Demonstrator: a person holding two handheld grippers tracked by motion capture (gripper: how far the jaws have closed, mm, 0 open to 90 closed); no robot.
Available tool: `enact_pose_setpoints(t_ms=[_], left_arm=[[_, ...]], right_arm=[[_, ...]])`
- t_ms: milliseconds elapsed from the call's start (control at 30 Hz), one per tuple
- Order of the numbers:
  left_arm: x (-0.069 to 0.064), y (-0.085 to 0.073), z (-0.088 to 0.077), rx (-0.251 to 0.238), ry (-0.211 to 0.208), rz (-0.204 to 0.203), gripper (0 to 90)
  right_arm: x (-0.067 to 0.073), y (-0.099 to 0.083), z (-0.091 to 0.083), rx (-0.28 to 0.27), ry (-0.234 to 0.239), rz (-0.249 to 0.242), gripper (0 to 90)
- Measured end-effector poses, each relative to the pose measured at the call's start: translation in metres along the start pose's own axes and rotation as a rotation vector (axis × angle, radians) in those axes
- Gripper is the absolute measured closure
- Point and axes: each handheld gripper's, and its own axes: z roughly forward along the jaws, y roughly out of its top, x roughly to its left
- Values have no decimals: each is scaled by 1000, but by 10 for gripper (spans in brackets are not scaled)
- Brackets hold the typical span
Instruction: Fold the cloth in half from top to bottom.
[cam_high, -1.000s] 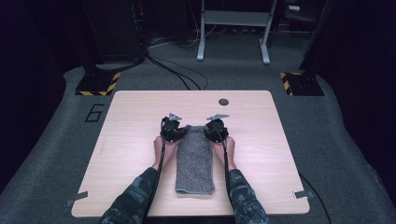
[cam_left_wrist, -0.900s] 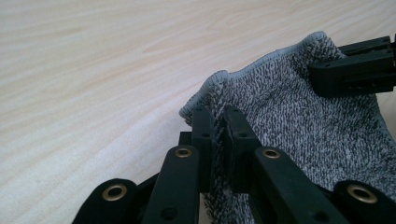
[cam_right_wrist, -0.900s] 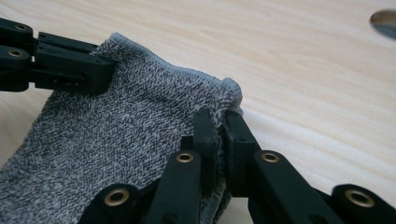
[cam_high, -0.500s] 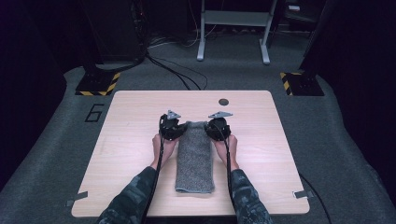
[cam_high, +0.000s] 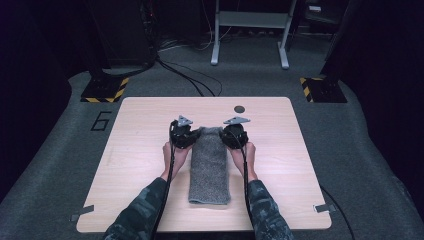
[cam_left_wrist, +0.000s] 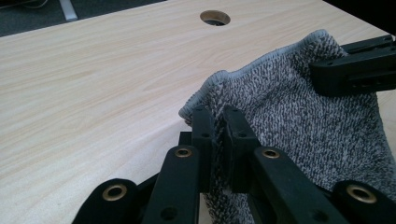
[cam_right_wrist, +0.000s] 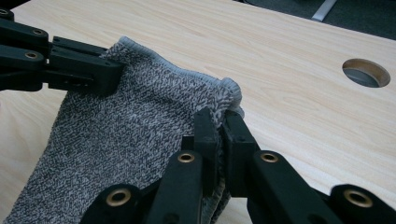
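My left gripper (cam_left_wrist: 218, 140) and right gripper (cam_right_wrist: 219, 137) are each clamped on one far corner of the grey towel (cam_high: 210, 165). Compared with a second ago, both have lifted that far edge a little off the table (cam_high: 150, 120), so I judge a fold toward the near edge is starting. The towel is a knitted, speckled cloth with a hemmed border, long and already folded narrow, lying in the table's middle; the wood is pale and smooth.
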Motion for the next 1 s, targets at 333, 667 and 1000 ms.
enact_pose_setpoints(t_ms=[333,667,1000], left_arm=[[0,2,0,-23,12,14,845],[3,4,-1,-34,21,25,846],[7,8,3,-35,15,14,846]], right_arm=[[0,4,-3,-17,3,-16,860],[-1,15,-4,-37,-6,-36,861],[0,20,-3,-46,-5,-39,860]])
